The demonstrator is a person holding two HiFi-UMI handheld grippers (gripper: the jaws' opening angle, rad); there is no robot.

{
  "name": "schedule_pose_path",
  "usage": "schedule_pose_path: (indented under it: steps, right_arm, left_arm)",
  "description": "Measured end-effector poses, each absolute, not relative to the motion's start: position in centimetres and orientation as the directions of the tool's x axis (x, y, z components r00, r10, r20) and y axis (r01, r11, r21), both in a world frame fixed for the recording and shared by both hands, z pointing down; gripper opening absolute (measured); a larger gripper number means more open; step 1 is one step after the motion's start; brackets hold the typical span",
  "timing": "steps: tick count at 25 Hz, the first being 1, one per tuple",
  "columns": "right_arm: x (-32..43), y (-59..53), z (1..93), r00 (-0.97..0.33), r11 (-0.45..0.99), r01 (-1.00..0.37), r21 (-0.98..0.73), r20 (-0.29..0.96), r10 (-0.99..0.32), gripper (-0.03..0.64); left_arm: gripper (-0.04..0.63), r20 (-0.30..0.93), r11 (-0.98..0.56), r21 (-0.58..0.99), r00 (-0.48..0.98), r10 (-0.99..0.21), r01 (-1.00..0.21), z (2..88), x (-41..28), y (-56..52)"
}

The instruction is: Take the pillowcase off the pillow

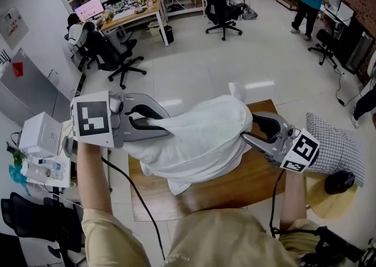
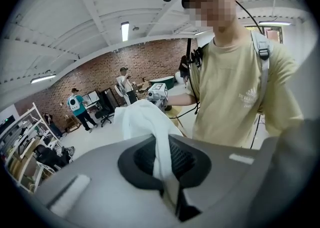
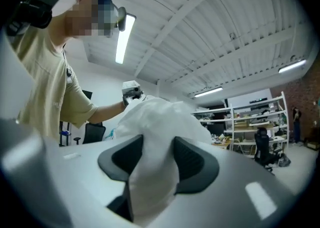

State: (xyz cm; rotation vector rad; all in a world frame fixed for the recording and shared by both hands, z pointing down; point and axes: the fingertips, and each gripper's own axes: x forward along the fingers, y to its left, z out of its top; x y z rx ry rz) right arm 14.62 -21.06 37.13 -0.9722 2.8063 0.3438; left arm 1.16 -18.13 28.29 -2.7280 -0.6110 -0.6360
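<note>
The white pillow (image 1: 200,137) fills the middle — open floor (image 1: 235,60) beyond the table (image 1: 247,179).

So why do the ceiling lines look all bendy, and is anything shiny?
Left gripper view: the wide lens curves the beams, and the corners go black. Right gripper view: same bend, and the lamp glares. Head view: lights reflect off the floor.

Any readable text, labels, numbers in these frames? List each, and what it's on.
None reads clearly.
T-shirt chest print: too small to read.
Wall poster: too blurred to read.
Marker cube: black-and-white squares only, no letters.
</note>
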Motion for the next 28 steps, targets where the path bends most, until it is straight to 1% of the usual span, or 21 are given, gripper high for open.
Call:
schedule_pose_path:
  steps: [1, 2, 4, 7, 10, 14, 18, 20, 22, 24, 26, 28]
  right_arm:
    - [14.5, -21.1, 37.3, -0.792, 0.776, -0.608, 0.171, -0.21, -0.574, 0.188]
    - [14.5, -21.1, 37.5, -0.796, 0.779, -0.602, 0.176, -0.215, -0.566, 0.154]
    - [14.9, -21.0, 37.9, -0.787, 0.773, -0.61, 0.175, -0.252, -0.564, 0.124]
    - [15.6, -20.5, 38.7, -0.773, 0.781, -0.611, 0.13, -0.314, -0.552, 0.103]
    - [16.2, -20.5, 39.9, -0.764, 0.792, -0.605, 0.083, -0.341, -0.548, 0.089]
    - [16.7, -20.8, 42.6, -0.75, 0.785, -0.617, 0.057, -0.345, -0.564, 0.059]
    - [17.1, -21.2, 46.7, -0.745, 0.773, -0.633, 0.045, -0.306, -0.593, 0.018]
    - [17.0, -22.1, 49.6, -0.743, 0.752, -0.656, 0.062, -0.229, -0.629, 0.011]
    - [17.1, -23.8, 55.0, -0.717, 0.712, -0.697, 0.083, -0.059, -0.695, 0.0]
    - [17.9, -24.8, 62.4, -0.675, 0.683, -0.728, 0.055, 0.112, -0.729, 0.0]
    - [18.4, -25.1, 68.8, -0.659, 0.67, -0.743, -0.011, 0.189, -0.728, 0.0]
    - [18.3, -25.7, 73.3, -0.653, 0.655, -0.752, -0.073, 0.214, -0.726, 0.0]
  left_arm:
    - [0.011, 0.472, -0.878, -0.162, 0.817, 0.332, 0.45, 28.4, 1.1, -18.2]
    - [0.011, 0.473, -0.883, -0.16, 0.82, 0.324, 0.441, 28.5, 1.1, -18.4]
    - [0.011, 0.471, -0.89, -0.154, 0.824, 0.315, 0.428, 28.7, 1.0, -18.6]
    - [0.012, 0.469, -0.89, -0.146, 0.822, 0.323, 0.433, 28.9, 1.1, -18.6]
    - [0.012, 0.47, -0.891, -0.145, 0.823, 0.32, 0.43, 29.2, 0.9, -18.9]
    - [0.012, 0.47, -0.893, -0.136, 0.821, 0.323, 0.43, 29.9, 0.6, -19.3]
    - [0.012, 0.479, -0.885, -0.139, 0.813, 0.331, 0.443, 30.5, 0.5, -19.8]
    - [0.012, 0.497, -0.85, -0.195, 0.797, 0.344, 0.489, 31.0, -0.2, -20.8]
    - [0.011, 0.5, -0.822, -0.248, 0.795, 0.344, 0.512, 31.0, -1.3, -22.1]
    - [0.012, 0.486, -0.817, -0.281, 0.808, 0.332, 0.504, 30.9, -2.1, -23.1]
    - [0.012, 0.47, -0.83, -0.275, 0.821, 0.324, 0.485, 31.3, -2.1, -23.5]
    - [0.012, 0.46, -0.832, -0.274, 0.825, 0.328, 0.483, 31.6, -1.8, -23.4]
